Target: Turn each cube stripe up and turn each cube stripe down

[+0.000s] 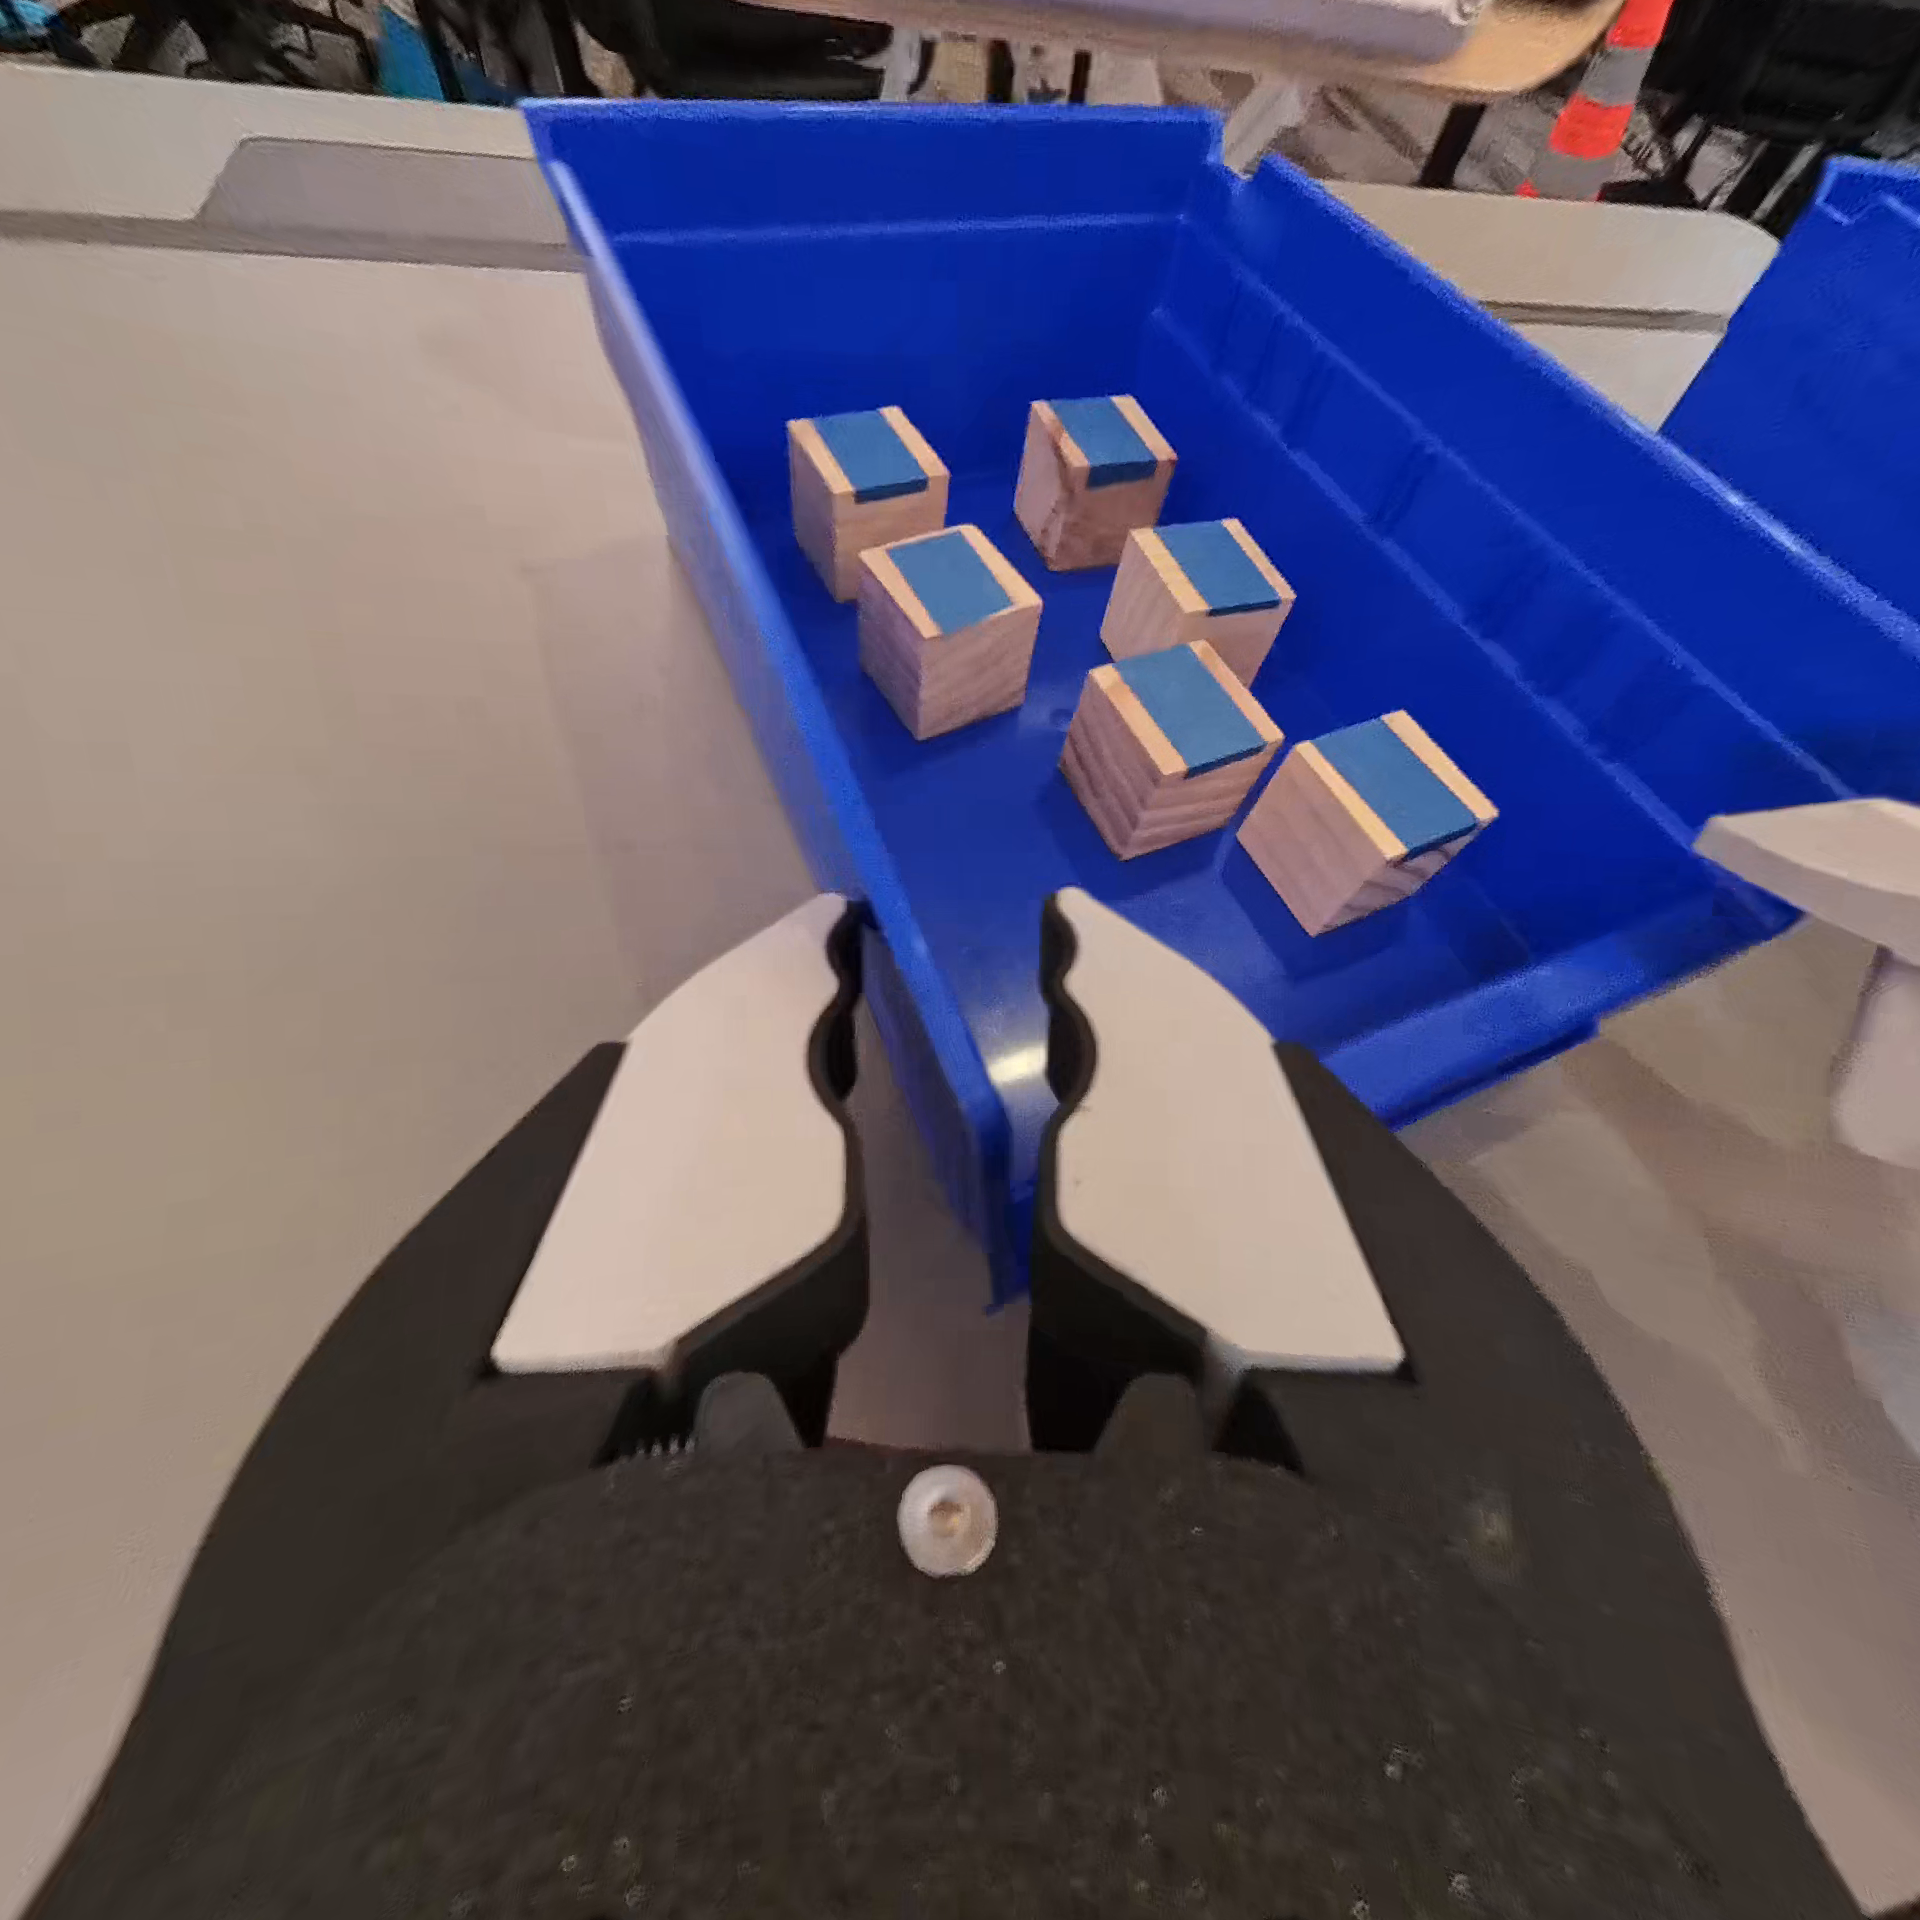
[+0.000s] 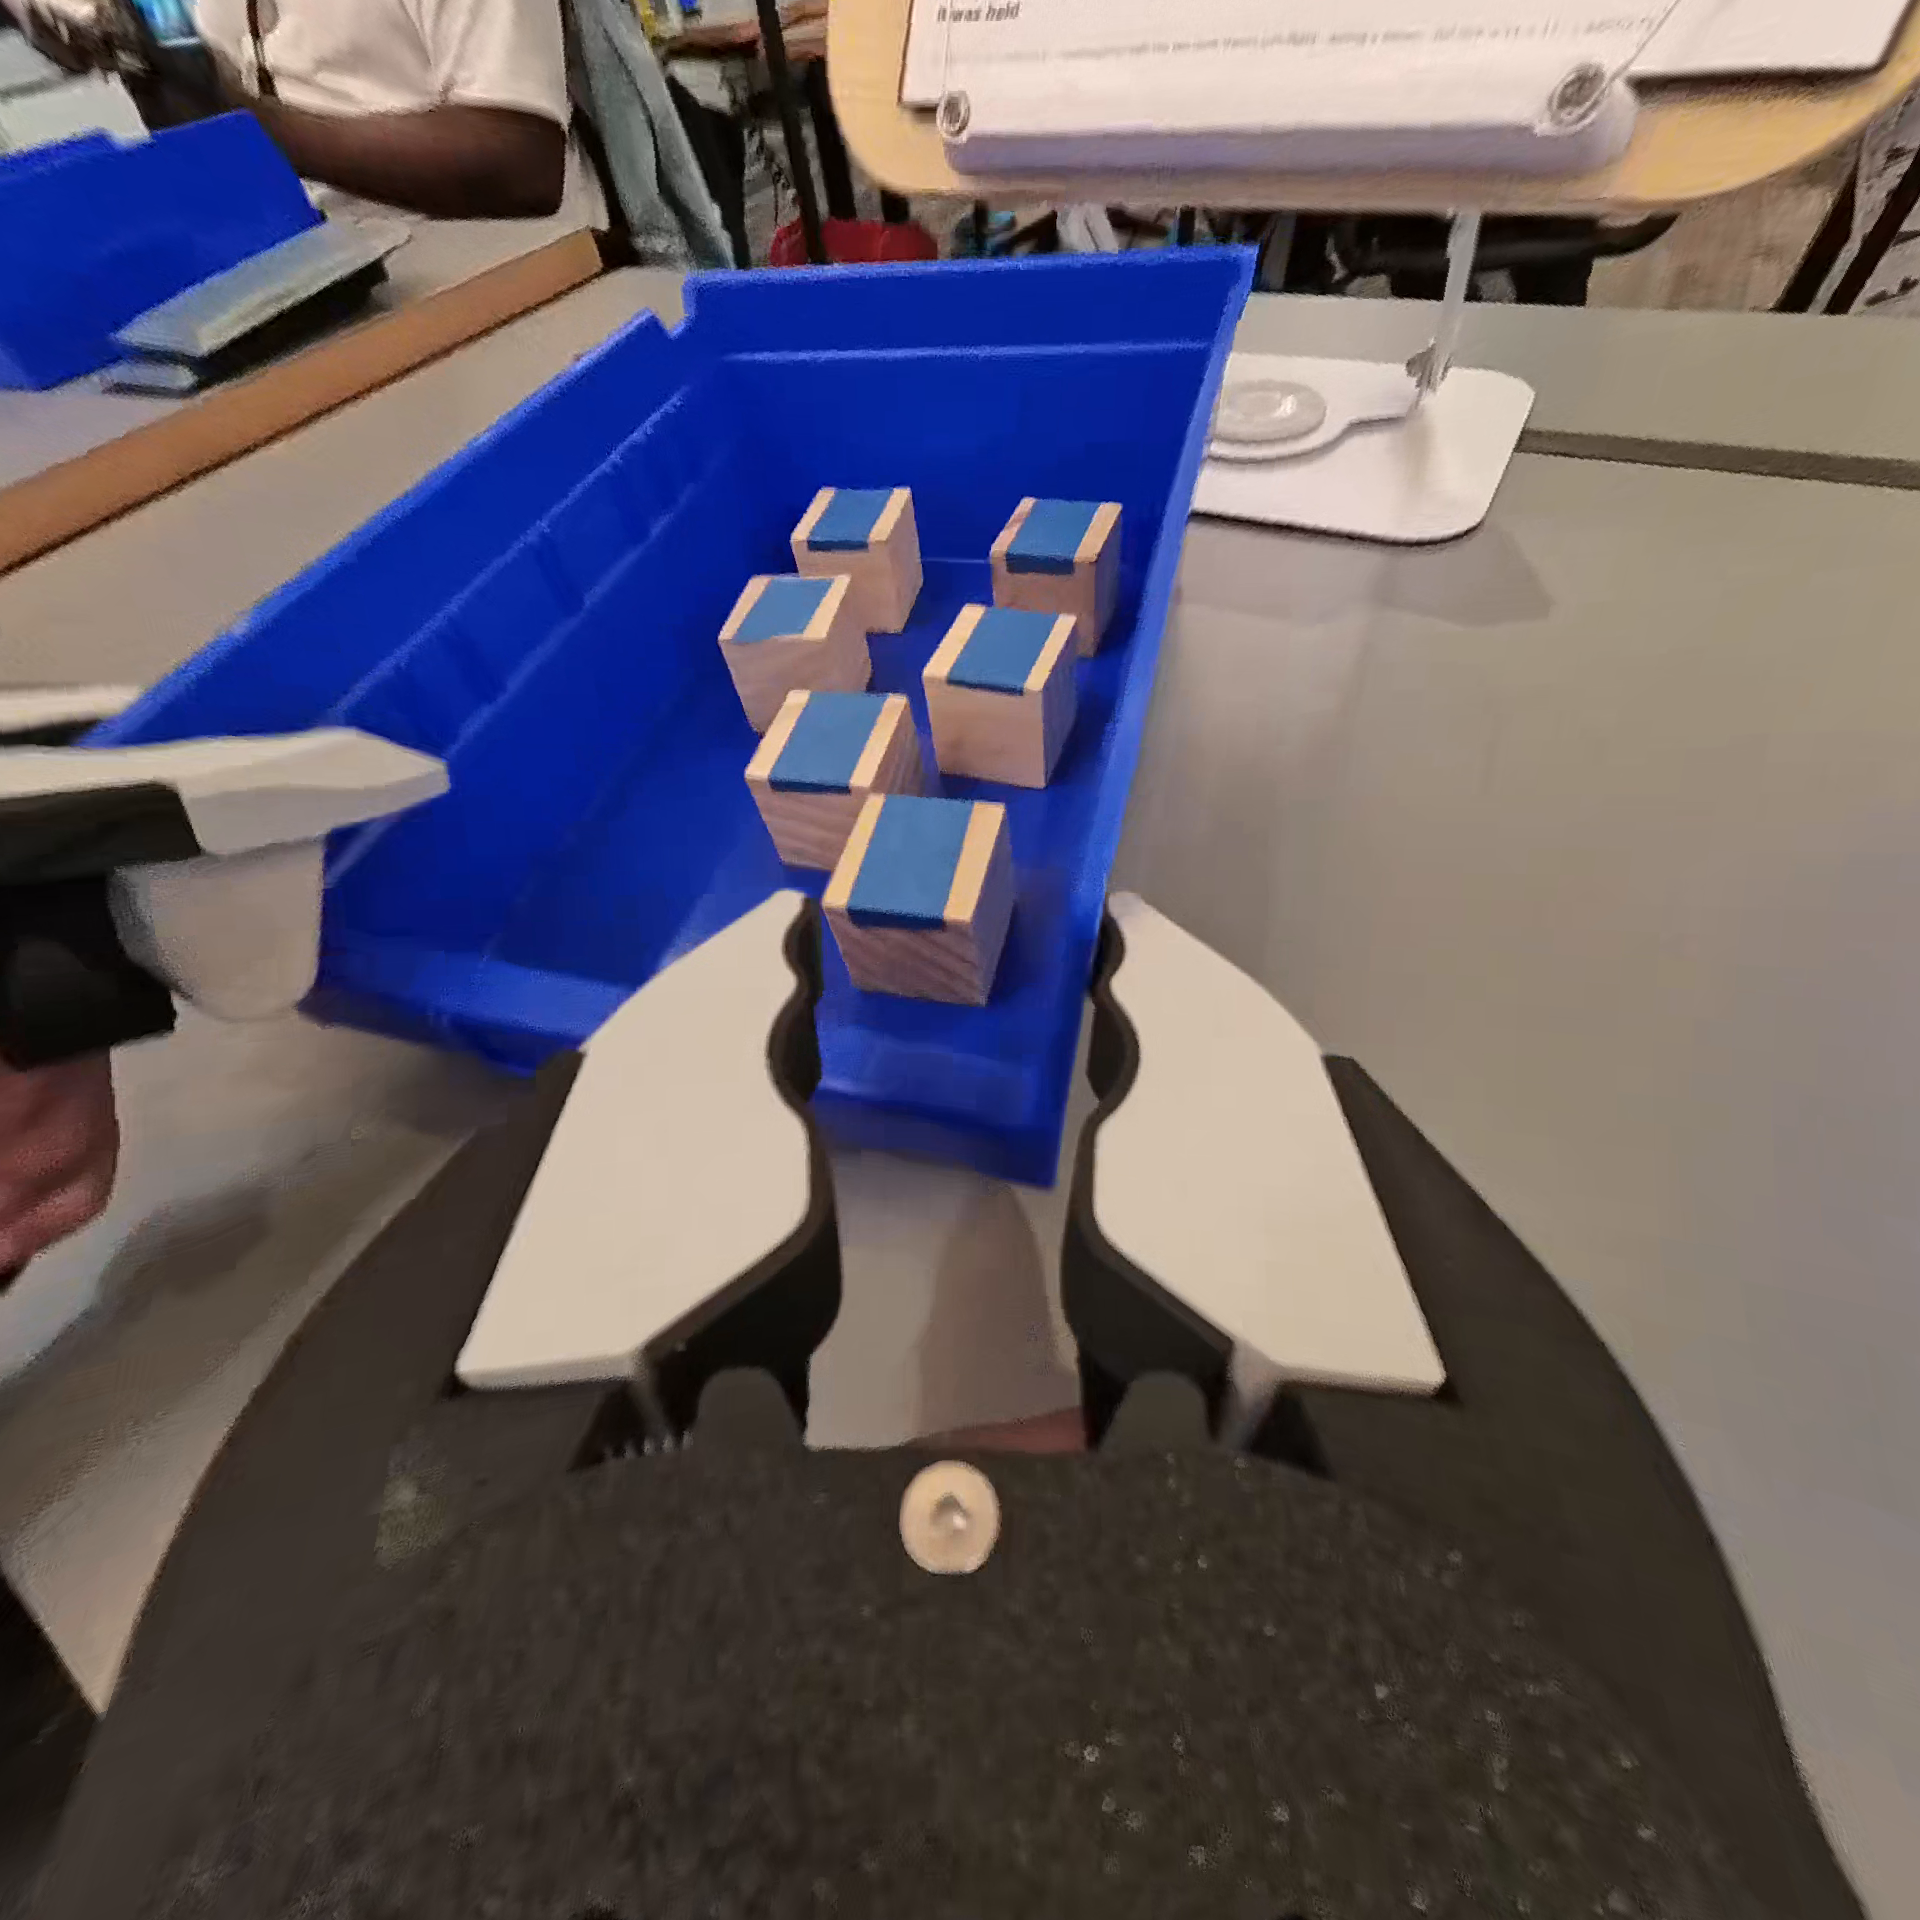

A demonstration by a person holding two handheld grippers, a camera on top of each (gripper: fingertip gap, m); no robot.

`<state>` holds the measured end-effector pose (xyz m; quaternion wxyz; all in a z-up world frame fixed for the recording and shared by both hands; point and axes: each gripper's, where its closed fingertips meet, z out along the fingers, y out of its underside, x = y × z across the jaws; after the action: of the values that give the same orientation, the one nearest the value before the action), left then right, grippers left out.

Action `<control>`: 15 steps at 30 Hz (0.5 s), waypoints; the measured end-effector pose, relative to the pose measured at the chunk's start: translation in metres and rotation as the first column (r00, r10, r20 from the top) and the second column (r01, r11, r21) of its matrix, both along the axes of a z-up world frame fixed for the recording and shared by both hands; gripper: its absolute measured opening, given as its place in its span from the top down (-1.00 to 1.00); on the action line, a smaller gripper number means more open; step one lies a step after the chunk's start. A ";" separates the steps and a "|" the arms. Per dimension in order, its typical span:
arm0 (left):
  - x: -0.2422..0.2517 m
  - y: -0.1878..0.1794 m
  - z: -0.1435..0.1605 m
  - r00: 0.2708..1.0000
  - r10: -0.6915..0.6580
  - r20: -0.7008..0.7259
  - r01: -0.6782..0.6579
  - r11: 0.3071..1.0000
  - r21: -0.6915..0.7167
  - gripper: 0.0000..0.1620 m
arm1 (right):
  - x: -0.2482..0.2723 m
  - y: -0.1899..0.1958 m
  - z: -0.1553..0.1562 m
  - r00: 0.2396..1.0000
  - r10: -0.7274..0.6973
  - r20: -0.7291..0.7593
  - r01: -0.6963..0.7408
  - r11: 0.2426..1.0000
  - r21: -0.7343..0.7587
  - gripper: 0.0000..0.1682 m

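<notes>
Several wooden cubes stand in a blue bin (image 1: 1455,488) (image 2: 499,665), each with a blue stripe on its top face. The nearest cube (image 2: 920,899) (image 1: 1366,821) stands by the bin's front wall. My left gripper (image 1: 951,914) is open and empty; its fingers straddle the bin's near left wall. My right gripper (image 2: 951,920) is open and empty, held just in front of the nearest cube, above the bin's front wall. The right gripper's finger shows at the right edge of the left wrist view (image 1: 1829,852). The left gripper shows at the left edge of the right wrist view (image 2: 270,790).
The bin sits on a grey table (image 2: 1558,831). A second blue bin (image 1: 1829,405) stands to the right in the left wrist view. A white stand base (image 2: 1382,447) with a board on it sits behind the bin. A person sits at a far table (image 2: 395,94).
</notes>
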<state>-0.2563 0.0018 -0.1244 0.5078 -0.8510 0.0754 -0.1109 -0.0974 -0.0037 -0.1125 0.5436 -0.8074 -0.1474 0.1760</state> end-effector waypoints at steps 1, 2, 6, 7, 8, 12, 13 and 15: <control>-0.002 0.000 0.001 1.000 0.004 0.018 -0.004 1.000 -0.006 0.70 | -0.001 0.005 0.001 1.000 -0.020 -0.007 0.020 1.000 0.001 0.38; -0.004 0.001 0.001 1.000 0.008 0.027 -0.008 1.000 -0.012 0.73 | -0.001 0.010 0.001 0.999 -0.039 0.009 0.039 0.999 0.007 0.41; -0.016 0.004 0.004 0.998 0.058 -0.034 -0.058 0.998 0.016 0.88 | 0.009 0.021 -0.007 0.982 -0.154 0.112 0.150 0.988 0.044 0.93; -0.019 0.004 0.006 0.997 0.062 -0.045 -0.061 0.998 0.025 0.90 | 0.007 0.020 -0.007 0.983 -0.143 0.112 0.138 0.989 0.045 0.94; -0.022 0.003 0.008 0.997 0.064 -0.045 -0.063 0.998 0.032 0.90 | 0.005 0.018 -0.007 0.986 -0.142 0.090 0.139 0.990 0.032 0.94; -0.043 -0.001 0.023 0.992 0.103 -0.069 -0.098 0.992 0.080 0.95 | -0.015 0.003 -0.003 0.978 -0.186 0.096 0.180 0.981 0.065 0.95; -0.052 -0.002 0.028 0.992 0.112 -0.062 -0.106 0.990 0.093 0.95 | -0.024 -0.001 -0.001 0.981 -0.182 0.072 0.177 0.982 0.072 0.94; -0.077 -0.006 0.036 0.990 0.131 -0.060 -0.123 0.986 0.112 0.95 | -0.050 -0.008 0.002 0.986 -0.160 0.046 0.156 0.984 0.084 0.93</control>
<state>-0.3335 -0.0038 -0.0884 0.5565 -0.8285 0.0439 -0.0455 -0.1472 -0.0113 -0.1103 0.5838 -0.7983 -0.1041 0.1051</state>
